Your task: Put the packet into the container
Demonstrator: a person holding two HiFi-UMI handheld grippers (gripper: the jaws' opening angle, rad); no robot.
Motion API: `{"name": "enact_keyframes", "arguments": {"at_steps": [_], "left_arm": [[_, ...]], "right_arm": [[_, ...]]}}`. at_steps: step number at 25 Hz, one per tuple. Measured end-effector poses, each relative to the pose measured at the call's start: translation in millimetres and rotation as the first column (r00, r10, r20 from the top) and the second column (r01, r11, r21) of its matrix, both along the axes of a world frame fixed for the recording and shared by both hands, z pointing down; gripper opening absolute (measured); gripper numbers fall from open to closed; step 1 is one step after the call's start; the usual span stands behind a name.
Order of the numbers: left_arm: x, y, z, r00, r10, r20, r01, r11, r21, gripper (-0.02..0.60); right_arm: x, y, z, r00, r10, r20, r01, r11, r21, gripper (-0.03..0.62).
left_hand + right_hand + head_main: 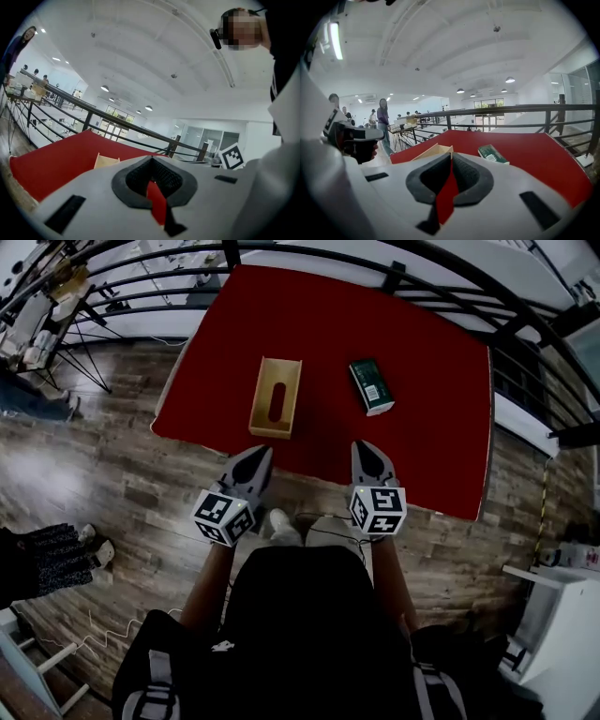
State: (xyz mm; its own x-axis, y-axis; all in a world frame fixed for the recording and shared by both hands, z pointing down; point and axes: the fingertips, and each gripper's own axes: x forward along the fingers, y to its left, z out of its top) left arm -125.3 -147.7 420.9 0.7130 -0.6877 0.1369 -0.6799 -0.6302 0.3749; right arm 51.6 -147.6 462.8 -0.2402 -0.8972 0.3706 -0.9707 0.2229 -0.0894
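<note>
I take the container (pixel 259 399) as my marker: an open wooden box lying on the red bench (pixel 427 381), its long side running away from me. The packet (pixel 371 386), green and flat, lies to the right of the container, apart from it with bare red surface between them. Its long axis runs nearly parallel to the container's, with the near end skewed a little away from it. Neither of my tools has reached in yet. The left tool (pixel 262 452) hangs on the near side of the container, almost in line with it. The right tool (pixel 366 446) hangs to the near right of the container, with the packet lying almost straight ahead of its tip. Both tools have their jaws pressed together with nothing between them. I judge the right one to be the nearer and better placed, so the pickup falls to it. It would need to spread its jaws, go forward and close across the packet's short width, then carry it left to the container.
</note>
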Motion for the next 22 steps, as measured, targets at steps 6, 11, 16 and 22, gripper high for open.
{"name": "enact_keyframes", "arguments": {"at_steps": [6,11,16,22], "left_arm": [[29.9,-26.9,3.5,0.999,0.031,0.03,-0.031,0.999,-0.008,0.003],[40.7,-33.8,24.1,0.997,0.038,0.072,-0.034,0.998,-0.053,0.003],[51.6,-36.2,42.3,0.994,0.041,0.102,-0.031,0.995,-0.093,0.003],[52.9,-39.6,57.8,0.99,0.039,0.134,-0.023,0.992,-0.122,0.003]], "right_arm": [[32.8,-31.3,19.3,1.0,0.014,-0.022,-0.015,0.999,-0.042,0.048],[64.2,-56.6,50.3,0.999,0.035,-0.029,-0.038,0.995,-0.098,0.235],[109.6,-91.4,94.8,0.989,0.124,-0.075,-0.135,0.979,-0.155,0.384],[141.3,-130.9,147.2,0.98,0.144,-0.138,-0.173,0.958,-0.231,0.429]]}}
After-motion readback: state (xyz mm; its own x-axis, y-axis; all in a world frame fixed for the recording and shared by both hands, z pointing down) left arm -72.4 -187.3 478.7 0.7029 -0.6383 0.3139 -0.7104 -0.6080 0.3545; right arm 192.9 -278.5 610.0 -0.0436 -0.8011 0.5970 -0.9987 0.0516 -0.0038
